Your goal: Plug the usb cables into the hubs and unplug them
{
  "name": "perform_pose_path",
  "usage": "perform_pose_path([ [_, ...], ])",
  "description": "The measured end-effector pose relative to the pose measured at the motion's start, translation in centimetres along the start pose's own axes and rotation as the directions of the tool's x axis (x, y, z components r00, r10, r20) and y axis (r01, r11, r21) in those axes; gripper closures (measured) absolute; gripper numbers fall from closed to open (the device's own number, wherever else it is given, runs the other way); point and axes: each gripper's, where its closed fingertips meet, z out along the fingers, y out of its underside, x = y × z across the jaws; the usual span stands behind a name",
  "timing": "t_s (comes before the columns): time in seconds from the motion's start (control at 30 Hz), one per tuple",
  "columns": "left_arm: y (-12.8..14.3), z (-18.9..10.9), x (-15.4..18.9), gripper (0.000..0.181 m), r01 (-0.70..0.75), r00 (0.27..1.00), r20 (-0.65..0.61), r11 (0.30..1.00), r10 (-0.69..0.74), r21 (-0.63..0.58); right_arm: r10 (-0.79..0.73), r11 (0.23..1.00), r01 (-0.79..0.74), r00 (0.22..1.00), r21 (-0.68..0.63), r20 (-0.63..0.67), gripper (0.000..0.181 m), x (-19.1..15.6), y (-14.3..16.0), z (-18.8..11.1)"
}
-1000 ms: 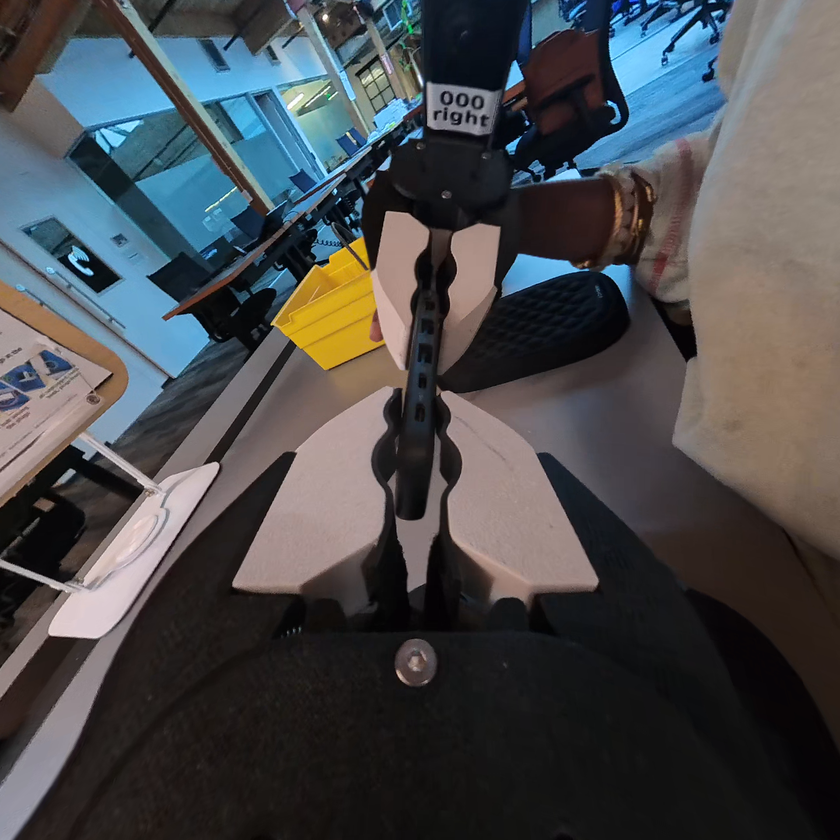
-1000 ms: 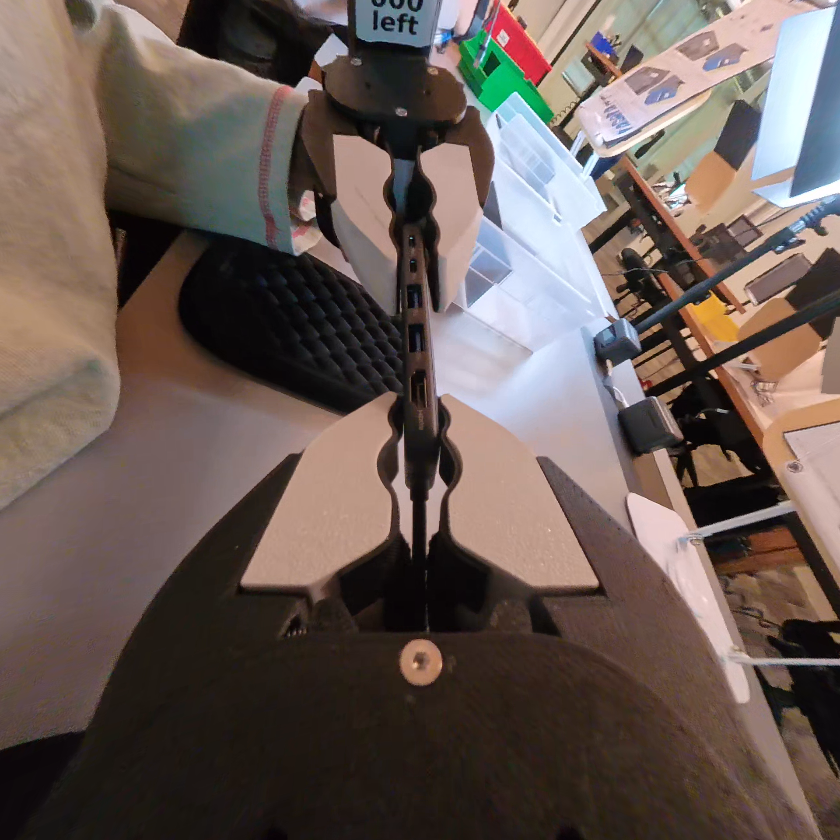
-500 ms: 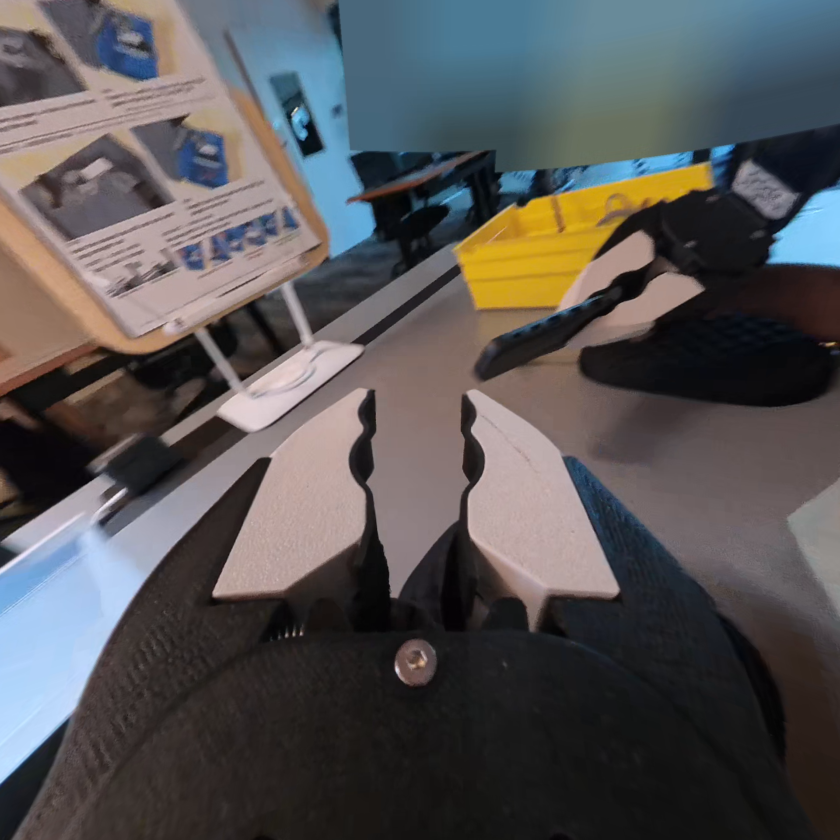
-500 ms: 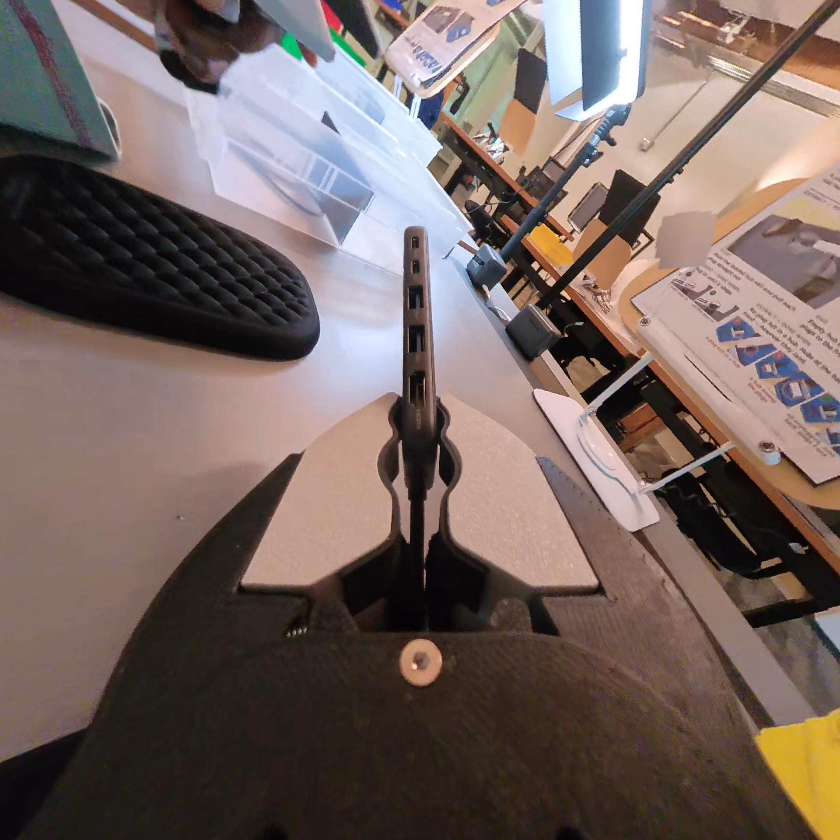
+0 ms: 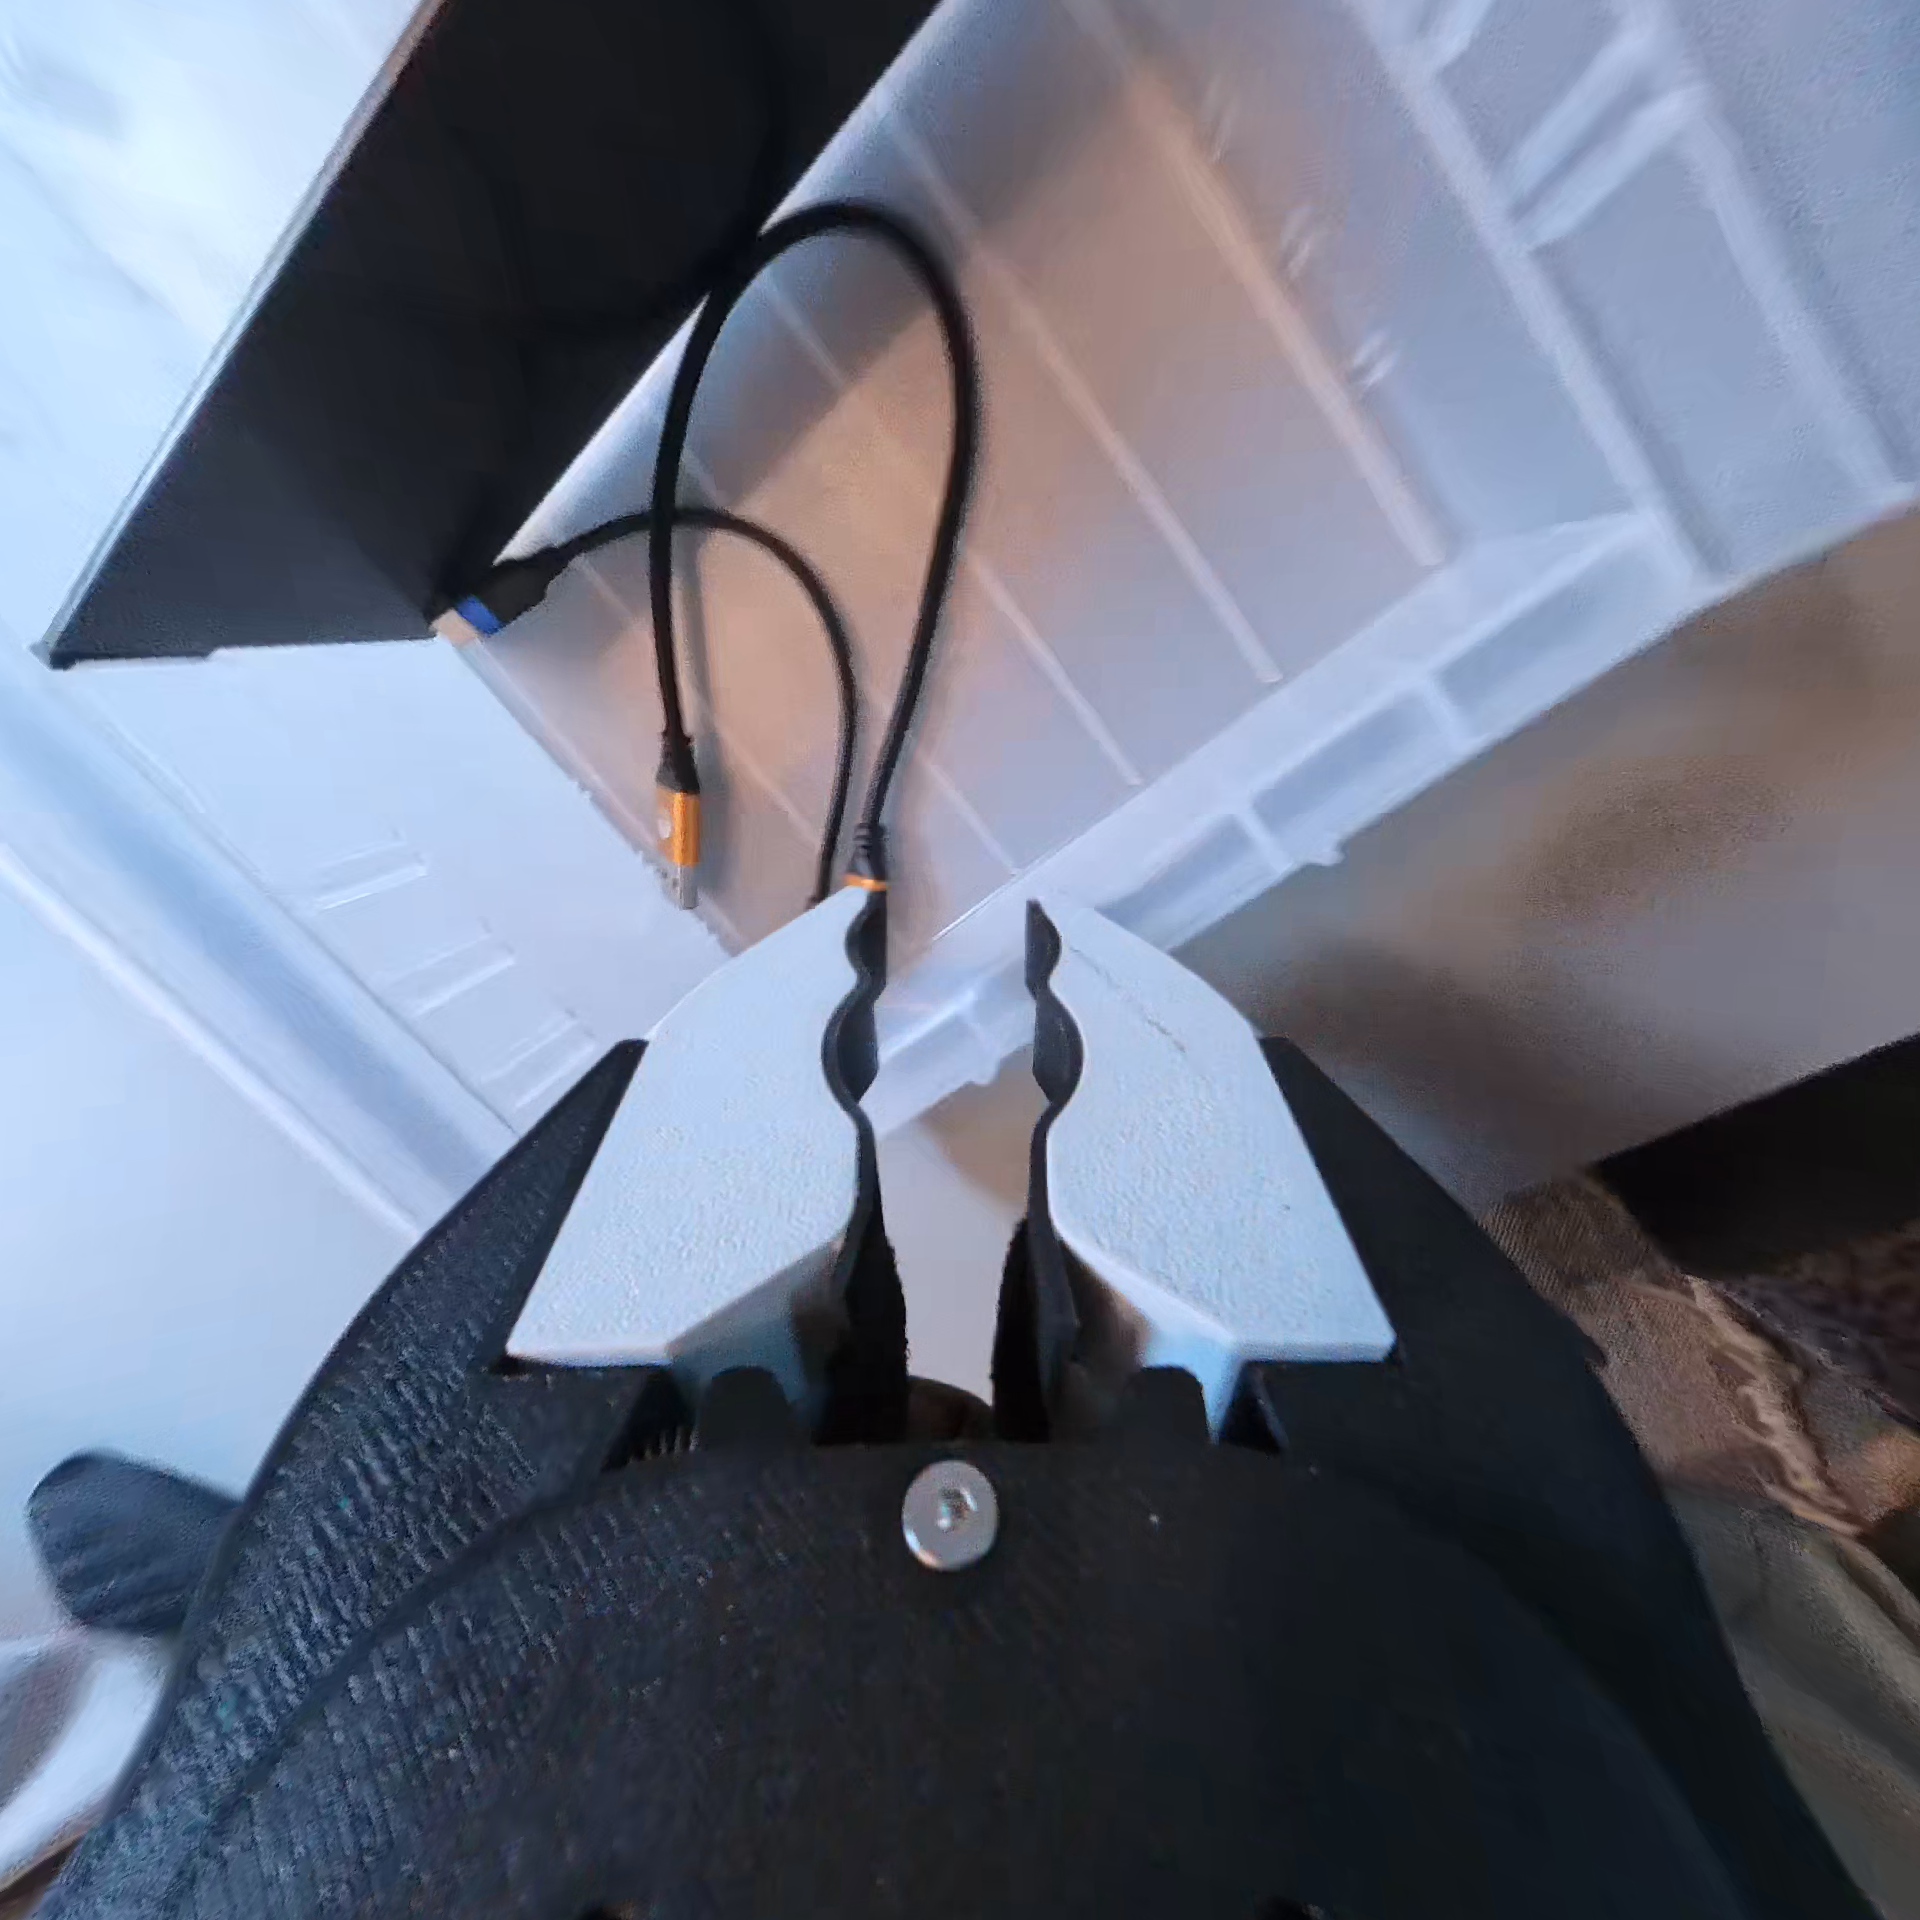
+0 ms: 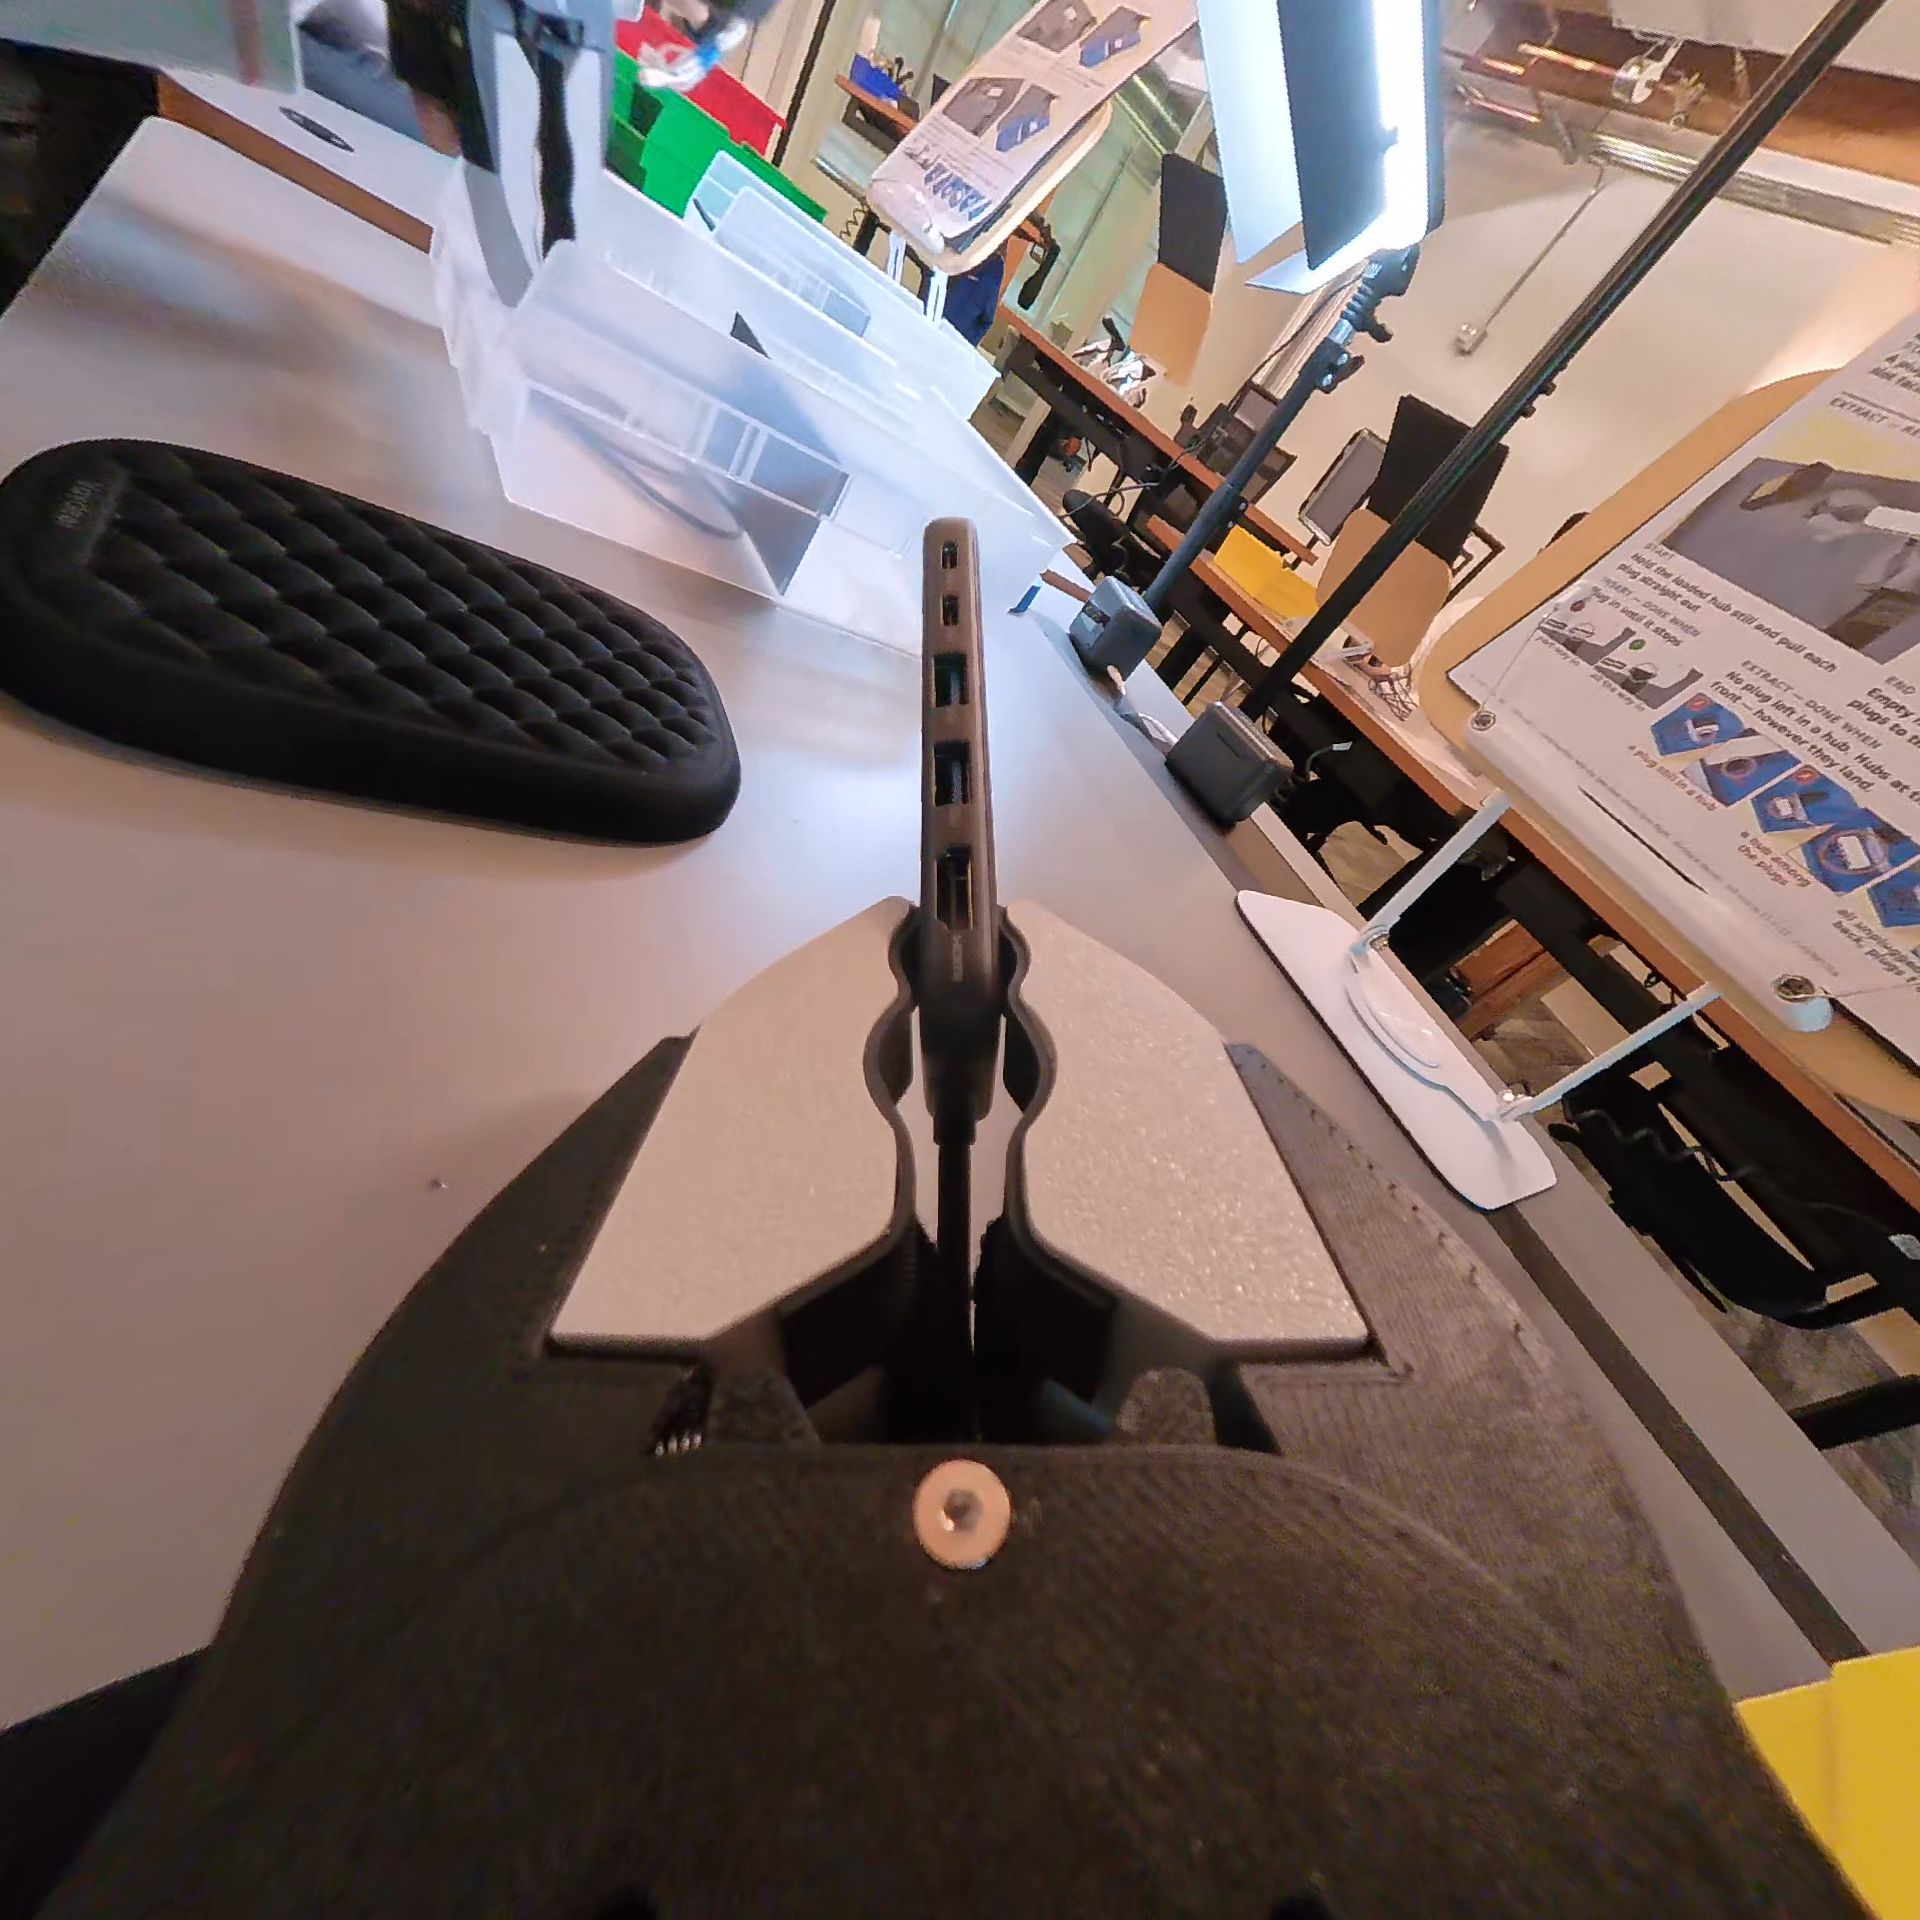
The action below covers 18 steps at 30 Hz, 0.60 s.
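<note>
My right gripper (image 6: 958,909) is shut on a dark slim USB hub (image 6: 956,727). It holds the hub edge-up above the grey table, the row of ports facing me. My left gripper (image 5: 951,914) is open and empty, pointing down into a clear plastic bin (image 5: 1299,499). A black cable with orange plugs (image 5: 810,343) lies looped in the bin; one orange plug (image 5: 677,826) lies left of my fingertips, the other end (image 5: 868,868) touches the tip of my left finger. A second black cable with a blue-tipped plug (image 5: 499,603) lies beside it. The left gripper also shows far off in the right wrist view (image 6: 520,135).
A black quilted wrist pad (image 6: 343,644) lies on the table left of the hub. Clear bins (image 6: 665,416) stand behind it. A white stand base (image 6: 1392,1039) holding an instruction board (image 6: 1714,665) sits at the table's right edge. A yellow bin corner (image 6: 1849,1797) is at lower right. There is about 45 cm between the tips of the two grippers.
My left gripper let go of the hub, opened and swung away to the clear bin with the cables. My right gripper kept the hub and lowered it toward the table.
</note>
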Motion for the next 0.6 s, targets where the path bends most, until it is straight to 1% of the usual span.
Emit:
perform_pose_path([
  [0.03,0.1,0.5,-0.5,0.153,0.002,1.000,0.012,0.999,-0.001,-0.047,0.001,1.000,-0.001,1.000,-0.001,0.004,0.169,-0.1,0.0,0.0],
  [0.2,0.0,2.7,-1.3,0.156,-0.048,0.999,-0.009,0.978,0.047,-0.204,-0.014,0.999,0.016,0.999,-0.037,0.049,0.169,-0.7,0.6,0.2],
  [0.3,0.4,3.8,-1.6,0.160,-0.044,0.999,-0.040,0.961,0.034,-0.273,-0.032,0.998,0.037,0.996,-0.060,0.079,0.169,-1.3,0.9,0.4],
  [0.4,0.7,4.5,-1.3,0.163,-0.057,0.996,-0.088,0.952,0.032,-0.301,-0.036,0.997,0.041,0.996,-0.066,0.080,0.169,-1.4,1.0,0.4],
  [0.6,1.0,5.0,-1.7,0.167,-0.057,0.996,-0.076,0.949,0.035,-0.311,-0.033,0.997,0.039,0.996,-0.065,0.086,0.169,-1.4,1.0,0.4],
])
